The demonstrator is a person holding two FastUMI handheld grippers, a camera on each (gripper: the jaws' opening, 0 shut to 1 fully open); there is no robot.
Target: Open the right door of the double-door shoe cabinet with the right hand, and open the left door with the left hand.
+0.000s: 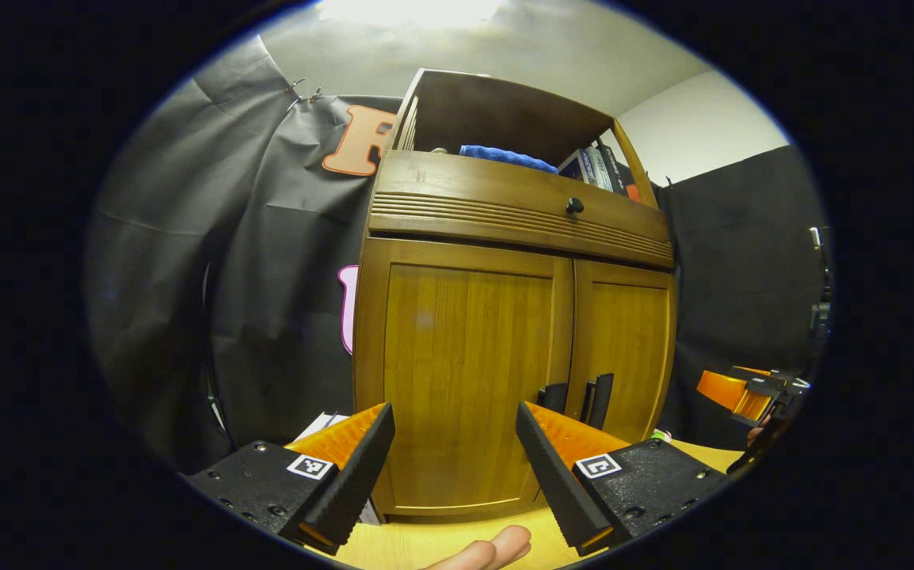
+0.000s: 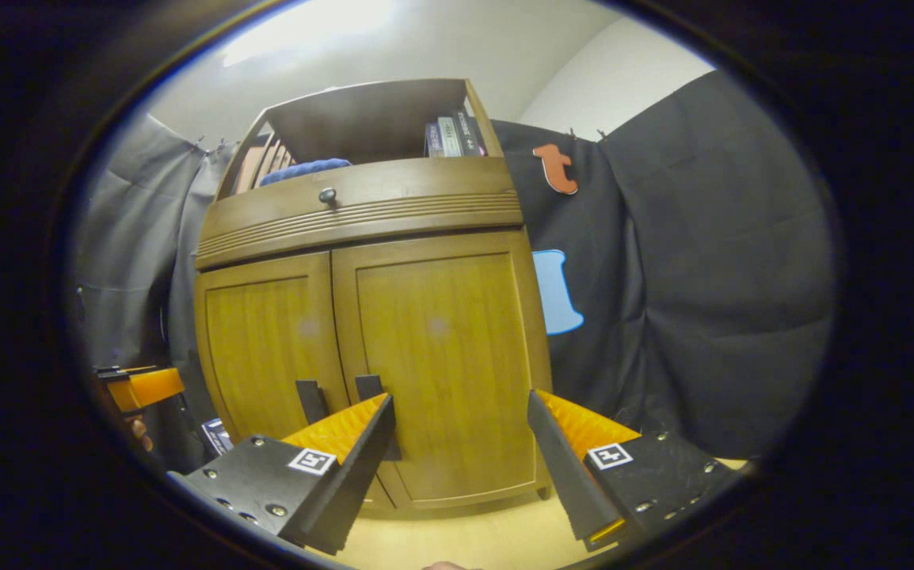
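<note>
- The shoe cabinet [image 1: 504,317] is being seen in the centre of the left gripper view, standing on a pale wooden surface [image 1: 441,542], with both doors lying flush and closed.
- The left gripper [image 1: 457,467] is being held at the bottom centre of that view with its fingers spread wide apart and nothing between them; the lower panel of the left door [image 1: 465,380] is being framed in the gap, well clear of the fingertips.
- The left door's dark handle [image 1: 554,396] is showing just above the inner tip of the finger on the right of the frame; the right door's handle [image 1: 601,400] is standing beside it, on the right door [image 1: 627,356].
- A fingertip of the person's hand [image 1: 489,548] is being seen at the bottom edge of the left gripper view.
- In the right gripper view, the right gripper [image 2: 461,467] is being held at the bottom centre, its fingers likewise parted and empty, with the right door [image 2: 437,356] lying between and beyond them.
- The right door's handle [image 2: 370,388] is being partly covered by the finger on the left of that frame.
- Each gripper is also being caught at the edge of the other's view: [image 1: 750,392] at lower right, [image 2: 140,388] at lower left.
- A drawer front with a small round knob [image 2: 328,194] is running above the doors; a blue cloth [image 2: 302,169] and some books [image 2: 453,136] are lying in the open shelf at the top.
- Writing on the book spines is too small to be read.
</note>
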